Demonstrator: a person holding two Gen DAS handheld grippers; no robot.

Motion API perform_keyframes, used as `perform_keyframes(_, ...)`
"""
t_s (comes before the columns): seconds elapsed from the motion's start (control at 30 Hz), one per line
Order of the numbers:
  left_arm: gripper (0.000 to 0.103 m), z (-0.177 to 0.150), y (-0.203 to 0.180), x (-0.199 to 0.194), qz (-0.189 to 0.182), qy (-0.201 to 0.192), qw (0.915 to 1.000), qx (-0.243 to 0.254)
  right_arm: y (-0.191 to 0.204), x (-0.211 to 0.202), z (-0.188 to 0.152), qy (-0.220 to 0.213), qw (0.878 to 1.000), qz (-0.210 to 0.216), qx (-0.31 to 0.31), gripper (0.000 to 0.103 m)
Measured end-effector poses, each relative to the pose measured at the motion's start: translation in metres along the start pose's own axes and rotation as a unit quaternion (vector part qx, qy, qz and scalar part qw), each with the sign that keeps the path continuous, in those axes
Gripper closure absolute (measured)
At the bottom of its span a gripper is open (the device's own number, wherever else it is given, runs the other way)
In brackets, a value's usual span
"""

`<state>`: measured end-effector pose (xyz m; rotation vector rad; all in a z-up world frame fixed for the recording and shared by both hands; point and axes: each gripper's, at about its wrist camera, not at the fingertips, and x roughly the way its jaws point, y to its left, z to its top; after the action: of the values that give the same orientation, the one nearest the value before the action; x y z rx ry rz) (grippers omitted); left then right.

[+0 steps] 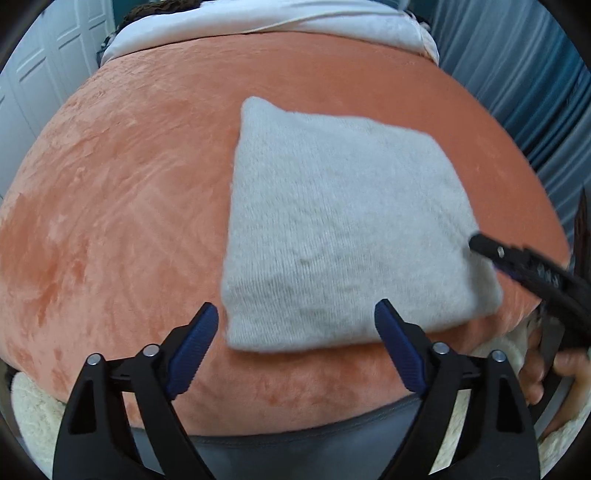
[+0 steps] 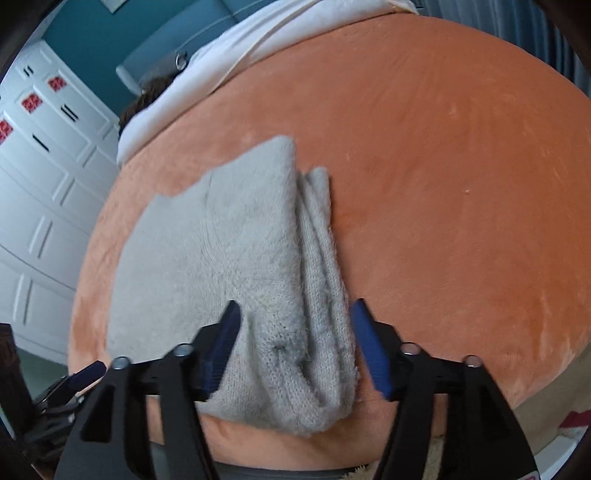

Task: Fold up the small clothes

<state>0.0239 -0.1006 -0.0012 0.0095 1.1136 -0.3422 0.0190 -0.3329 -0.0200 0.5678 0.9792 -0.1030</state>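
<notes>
A grey fuzzy knit garment [image 1: 332, 221] lies folded into a rough square on the orange plush bedcover [image 1: 129, 184]. My left gripper [image 1: 295, 306] hangs open over the garment's near edge, and its blue pads do not press the cloth. In the right wrist view the garment [image 2: 221, 258] shows its stacked folded layers along the right side. My right gripper [image 2: 295, 303] stands open with that layered near corner between its jaws. One right finger [image 1: 491, 251] reaches the garment's right edge in the left wrist view. A left gripper pad [image 2: 88, 371] shows at the lower left.
The orange cover [image 2: 443, 184] spreads wide to the right of the garment. A white sheet [image 1: 258, 22] lies across the far end of the bed. White panelled cupboard doors [image 2: 37, 203] stand to the left. A hand [image 1: 546, 369] holds the right gripper. Cream fluffy rug [image 1: 29, 406] below.
</notes>
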Motion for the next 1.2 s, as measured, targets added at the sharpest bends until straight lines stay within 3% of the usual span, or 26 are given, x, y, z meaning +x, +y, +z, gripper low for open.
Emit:
perform_keyframes(0.1, 0.014, 0.013, 0.01, 0.015, 0.006, 0.0, 0.9998, -0.021, -0.006, 0.01, -0.009, 0.016, 1.0, -0.007, 0.009, 0.035)
perform_keyframes(0.17, 0.012, 0.02, 0.016, 0.03, 0.007, 0.016, 0.9994, -0.032, -0.013, 0.021, -0.016, 0.033, 0.999, 0.017, 0.028, 0.034)
perform_keyframes(0.27, 0.009, 0.025, 0.021, 0.048, -0.027, 0.032, 0.9977, -0.054, -0.023, 0.035, -0.022, 0.049, 0.996, 0.055, 0.059, 0.029)
perform_keyframes(0.37, 0.005, 0.028, 0.021, 0.062, -0.06, 0.038, 0.9946, -0.076, -0.023, 0.041, -0.022, 0.043, 0.995, 0.063, 0.064, 0.024)
perform_keyframes(0.5, 0.005, 0.033, 0.021, 0.071, -0.071, 0.042, 0.9913, -0.102, -0.018, 0.053, -0.011, 0.053, 0.993, 0.076, 0.067, 0.024)
perform_keyframes(0.53, 0.007, 0.034, 0.018, 0.07, -0.071, 0.045, 0.9917, -0.097, -0.017, 0.055, -0.007, 0.055, 0.993, 0.081, 0.067, 0.034)
perform_keyframes(0.6, 0.029, 0.037, 0.013, 0.065, -0.065, 0.048, 0.9941, -0.073, -0.008, 0.056, -0.001, 0.057, 0.993, 0.082, 0.066, 0.055)
perform_keyframes(0.63, 0.034, 0.038, 0.009, 0.06, -0.063, 0.051, 0.9952, -0.055, -0.005, 0.053, 0.002, 0.056, 0.993, 0.087, 0.06, 0.065)
perform_keyframes(0.7, 0.047, 0.036, 0.001, 0.047, -0.06, 0.055, 0.9963, -0.028, -0.003, 0.041, 0.0, 0.053, 0.993, 0.089, 0.054, 0.071)
perform_keyframes(0.8, 0.05, 0.026, -0.002, 0.031, -0.083, 0.077, 0.9934, -0.019, -0.004, 0.014, -0.009, 0.052, 0.994, 0.09, 0.036, 0.073)
perform_keyframes(0.93, 0.046, -0.013, -0.009, 0.021, -0.101, 0.113, 0.9885, 0.0, -0.019, -0.008, -0.042, 0.08, 0.993, 0.084, 0.037, 0.071)
perform_keyframes(1.0, 0.034, -0.026, -0.013, 0.023, -0.081, 0.113, 0.9902, 0.014, -0.027, -0.007, -0.057, 0.093, 0.992, 0.075, 0.041, 0.067)
perform_keyframes(1.1, 0.026, -0.025, -0.018, 0.028, -0.065, 0.101, 0.9924, 0.026, -0.036, -0.003, -0.066, 0.086, 0.992, 0.07, 0.066, 0.053)
perform_keyframes(1.2, 0.02, -0.019, -0.025, 0.034, -0.055, 0.101, 0.9928, 0.033, -0.032, 0.0, -0.063, 0.076, 0.993, 0.059, 0.068, 0.047)
